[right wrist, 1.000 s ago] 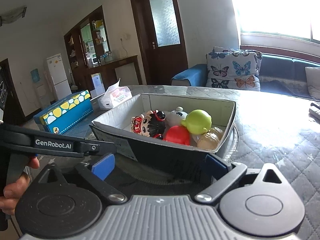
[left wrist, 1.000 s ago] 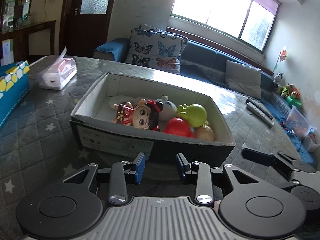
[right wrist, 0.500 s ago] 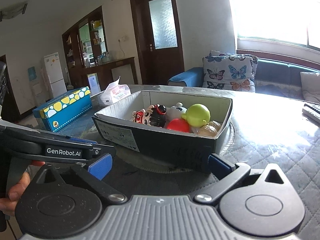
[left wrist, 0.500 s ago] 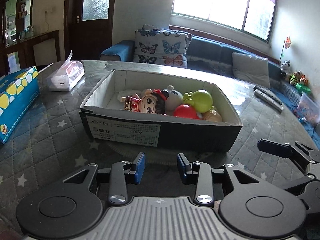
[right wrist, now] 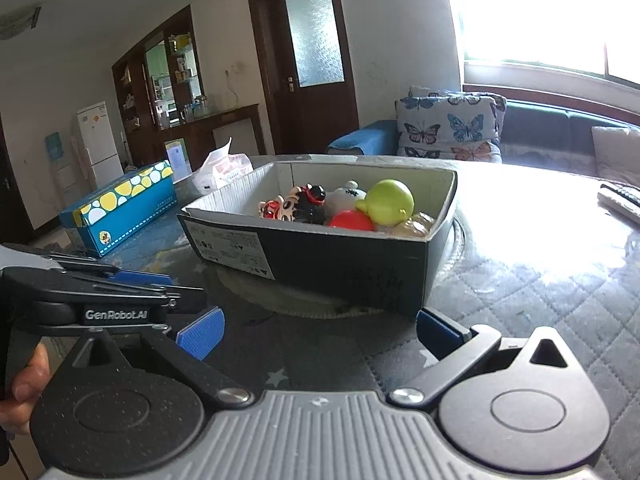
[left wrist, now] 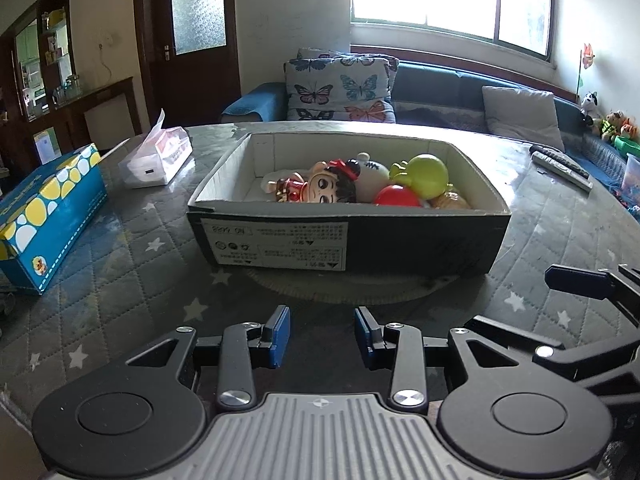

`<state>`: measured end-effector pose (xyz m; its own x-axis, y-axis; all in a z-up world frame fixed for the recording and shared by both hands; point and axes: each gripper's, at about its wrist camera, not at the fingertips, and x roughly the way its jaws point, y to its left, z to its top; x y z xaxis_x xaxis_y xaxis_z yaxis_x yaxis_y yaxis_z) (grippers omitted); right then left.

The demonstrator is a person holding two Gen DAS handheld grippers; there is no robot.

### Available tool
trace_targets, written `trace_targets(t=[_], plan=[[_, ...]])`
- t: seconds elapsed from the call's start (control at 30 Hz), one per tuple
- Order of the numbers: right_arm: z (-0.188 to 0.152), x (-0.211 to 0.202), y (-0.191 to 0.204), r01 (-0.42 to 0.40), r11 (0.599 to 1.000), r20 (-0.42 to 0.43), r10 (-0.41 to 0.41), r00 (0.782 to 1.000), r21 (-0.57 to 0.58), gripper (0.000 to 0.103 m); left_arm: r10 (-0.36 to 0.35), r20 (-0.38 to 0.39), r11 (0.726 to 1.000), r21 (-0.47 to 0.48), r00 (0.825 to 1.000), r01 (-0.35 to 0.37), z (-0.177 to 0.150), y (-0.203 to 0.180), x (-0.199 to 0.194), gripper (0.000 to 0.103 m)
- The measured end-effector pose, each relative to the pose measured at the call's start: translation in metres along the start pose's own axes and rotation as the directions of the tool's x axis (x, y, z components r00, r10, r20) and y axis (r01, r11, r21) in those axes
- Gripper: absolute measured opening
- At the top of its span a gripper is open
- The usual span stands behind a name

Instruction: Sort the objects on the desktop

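Toys sit heaped mid-frame in the cardboard box: doll figure, green toy, red ball, a white toy behind; left gripper hangs low centre, blue pads slightly parted on nothing, right gripper spread wide and empty. Risk as I judge it: any reach into that packed right end could knock the round toys loose or shove the light box across the glossy table. The box floor, the amber item under the green toy and the far table edge are hidden or washed out by window glare at upper right.
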<state>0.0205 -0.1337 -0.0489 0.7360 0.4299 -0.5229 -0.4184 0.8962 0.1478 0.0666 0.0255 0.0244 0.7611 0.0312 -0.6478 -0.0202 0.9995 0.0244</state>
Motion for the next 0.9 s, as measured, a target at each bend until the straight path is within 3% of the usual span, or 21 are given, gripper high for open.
trace_targets(t=[0.9], plan=[[-0.010,0.013,0.008,0.038,0.999,-0.070,-0.038,0.997,0.000,0.103,0.074,-0.015,0.996,0.052,0.997,-0.074,-0.013,-0.002,0.005,0.038]])
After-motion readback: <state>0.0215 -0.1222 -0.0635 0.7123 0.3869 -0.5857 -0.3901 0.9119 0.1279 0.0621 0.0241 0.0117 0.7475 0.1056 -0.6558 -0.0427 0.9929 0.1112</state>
